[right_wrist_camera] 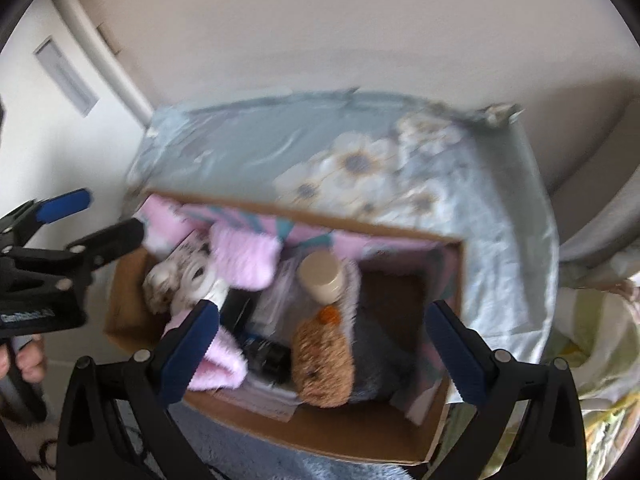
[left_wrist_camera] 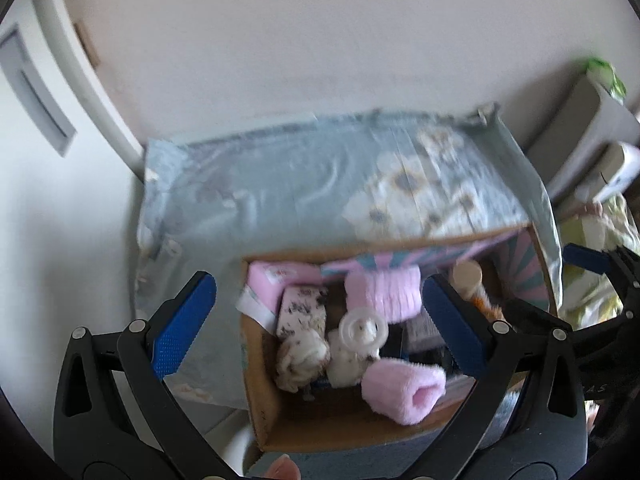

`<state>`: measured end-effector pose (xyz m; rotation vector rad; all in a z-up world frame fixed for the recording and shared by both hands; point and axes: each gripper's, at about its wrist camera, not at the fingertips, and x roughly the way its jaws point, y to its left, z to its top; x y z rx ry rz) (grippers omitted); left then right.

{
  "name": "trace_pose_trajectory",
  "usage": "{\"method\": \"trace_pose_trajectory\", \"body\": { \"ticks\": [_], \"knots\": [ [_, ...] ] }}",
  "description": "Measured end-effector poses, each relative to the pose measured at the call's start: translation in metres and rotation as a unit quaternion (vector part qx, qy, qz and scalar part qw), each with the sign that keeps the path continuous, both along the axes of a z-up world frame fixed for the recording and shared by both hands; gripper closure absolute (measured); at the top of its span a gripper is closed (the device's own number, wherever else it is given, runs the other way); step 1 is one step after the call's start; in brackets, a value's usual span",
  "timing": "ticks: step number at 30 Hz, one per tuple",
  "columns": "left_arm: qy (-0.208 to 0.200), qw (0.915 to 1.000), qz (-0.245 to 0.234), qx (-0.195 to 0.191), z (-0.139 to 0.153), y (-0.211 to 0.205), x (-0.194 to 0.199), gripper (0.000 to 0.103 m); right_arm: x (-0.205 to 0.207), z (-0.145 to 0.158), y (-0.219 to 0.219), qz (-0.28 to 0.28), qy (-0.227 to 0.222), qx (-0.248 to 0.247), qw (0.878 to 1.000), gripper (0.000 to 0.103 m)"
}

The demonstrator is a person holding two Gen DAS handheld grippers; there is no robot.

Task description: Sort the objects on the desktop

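An open cardboard box sits at the near edge of a table covered with a blue floral cloth. It holds pink fluffy rolls, a clear tape ring, a pink pack, a beige-capped bottle and a brown plush toy. My left gripper hovers open and empty above the box's left half; it also shows in the right wrist view. My right gripper hovers open and empty above the box's right half.
A pale wall stands behind the table. A white door or cabinet is at the left. Grey and white boxes stack at the right, with patterned bags beside the table. A blue fuzzy mat lies under the box's near edge.
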<state>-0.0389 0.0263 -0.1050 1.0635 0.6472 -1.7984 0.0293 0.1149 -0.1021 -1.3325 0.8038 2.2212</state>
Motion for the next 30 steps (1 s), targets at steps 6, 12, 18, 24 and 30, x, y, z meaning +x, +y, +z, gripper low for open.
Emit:
{"method": "trace_pose_trajectory", "body": {
  "ticks": [6,12,18,24,30],
  "knots": [
    [0.005,0.9980,0.043,-0.047,0.028,-0.008,0.004,0.000,-0.004,0.019,0.012,-0.038,0.013,0.030,0.999,0.001],
    [0.014,0.9952,0.065,-0.072,0.044,-0.011,0.010,0.000,-0.008,0.029,0.011,-0.055,0.018,0.057,0.997,0.001],
    [0.018,0.9945,0.067,-0.079,0.048,-0.010,0.010,0.000,-0.009,0.035,0.011,-0.056,0.030,0.072,0.995,0.001],
    [0.020,0.9944,0.065,-0.080,0.048,-0.008,0.011,0.000,-0.008,0.040,0.013,-0.059,0.037,0.082,0.994,0.001],
    [0.024,0.9942,0.064,-0.083,0.049,-0.006,0.012,0.000,-0.008,0.039,0.011,-0.061,0.038,0.080,0.994,0.001]
  ]
}}
